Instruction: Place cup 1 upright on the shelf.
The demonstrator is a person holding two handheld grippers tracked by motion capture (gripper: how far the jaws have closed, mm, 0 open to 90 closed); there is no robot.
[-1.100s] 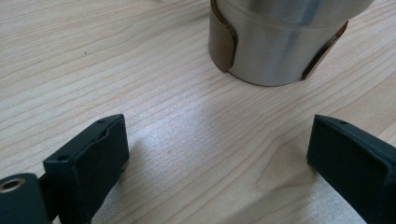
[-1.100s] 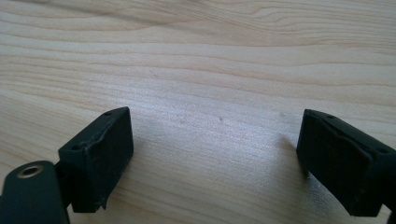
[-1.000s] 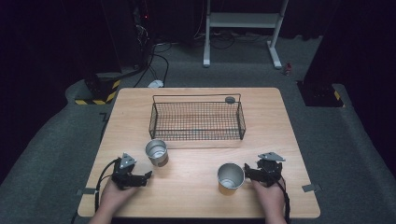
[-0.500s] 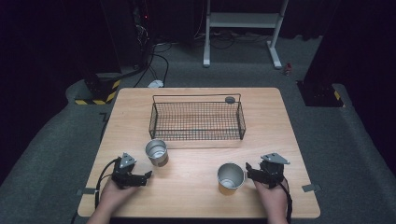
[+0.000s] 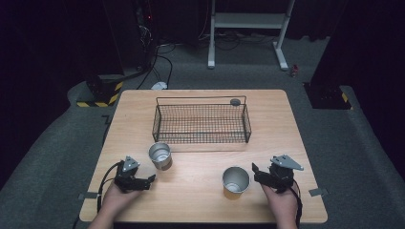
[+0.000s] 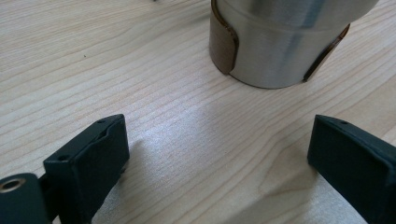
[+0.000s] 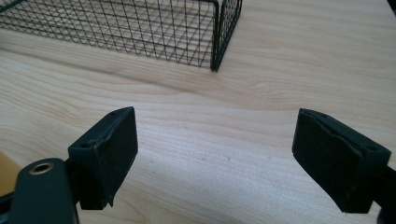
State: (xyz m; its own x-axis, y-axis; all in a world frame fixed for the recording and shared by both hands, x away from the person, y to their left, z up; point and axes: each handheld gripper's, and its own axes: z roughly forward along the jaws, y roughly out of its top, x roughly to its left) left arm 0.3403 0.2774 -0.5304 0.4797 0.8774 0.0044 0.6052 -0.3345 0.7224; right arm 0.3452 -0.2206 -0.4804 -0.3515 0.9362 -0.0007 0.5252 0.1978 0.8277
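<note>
Two steel cups with brown sleeves stand on the wooden table (image 5: pixel 200 200). The left cup (image 5: pixel 160 155) is in front of the wire basket (image 5: pixel 200 122), and the right cup (image 5: pixel 236 181) is nearer the front edge. My left gripper (image 5: pixel 150 180) lies low on the table just left of and in front of the left cup, open. In the left gripper view that cup (image 6: pixel 280 42) stands just beyond the spread jaws of my left gripper (image 6: pixel 219 154). My right gripper (image 5: pixel 255 173) rests right of the right cup, open. In the right gripper view, bare wood lies between the jaws of my right gripper (image 7: pixel 215 149).
The black wire basket (image 7: pixel 140 28) sits mid-table with nothing in it, its near right corner ahead of the right gripper. A small dark round object (image 5: pixel 235 101) sits at the basket's far right corner. A person's hands hold both grippers near the front edge.
My right gripper has shifted slightly to the right, away from the right cup. The left gripper and both cups have stayed put.
</note>
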